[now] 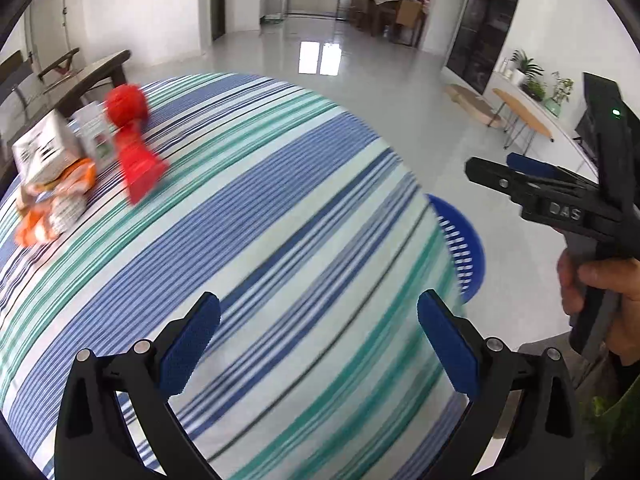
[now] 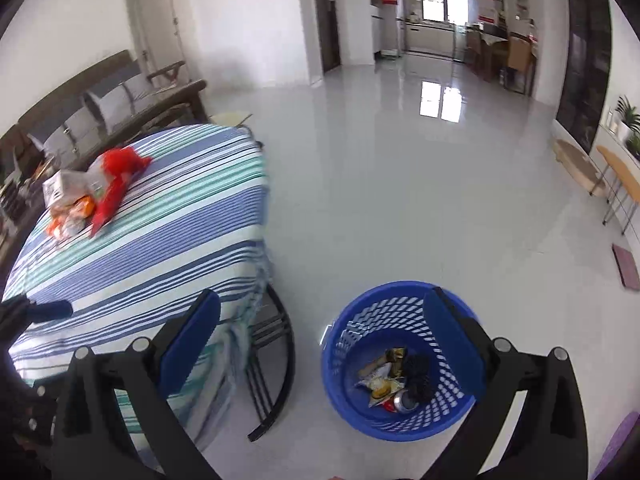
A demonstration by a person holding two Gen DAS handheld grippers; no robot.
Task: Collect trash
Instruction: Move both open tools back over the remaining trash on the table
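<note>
My left gripper (image 1: 318, 340) hangs open and empty over the near part of the striped tablecloth (image 1: 280, 220). At the cloth's far left lies a trash pile: a red wrapper (image 1: 134, 148), a white carton (image 1: 44, 150) and orange snack bags (image 1: 56, 204). My right gripper (image 2: 322, 344) is open and empty above the floor, beside the table's corner, over the blue mesh basket (image 2: 352, 384). Wrappers and a can (image 2: 394, 384) lie inside the basket. The same pile (image 2: 92, 188) shows on the table's far side. In the left wrist view the right gripper (image 1: 504, 170) is held by a hand at the right edge.
A dark metal stand (image 2: 272, 364) sits under the table's corner next to the basket. A sofa (image 2: 104, 108) stands behind the table. Glossy floor (image 2: 400, 184) stretches toward a kitchen. A wooden side table (image 2: 616, 176) and plants line the right wall.
</note>
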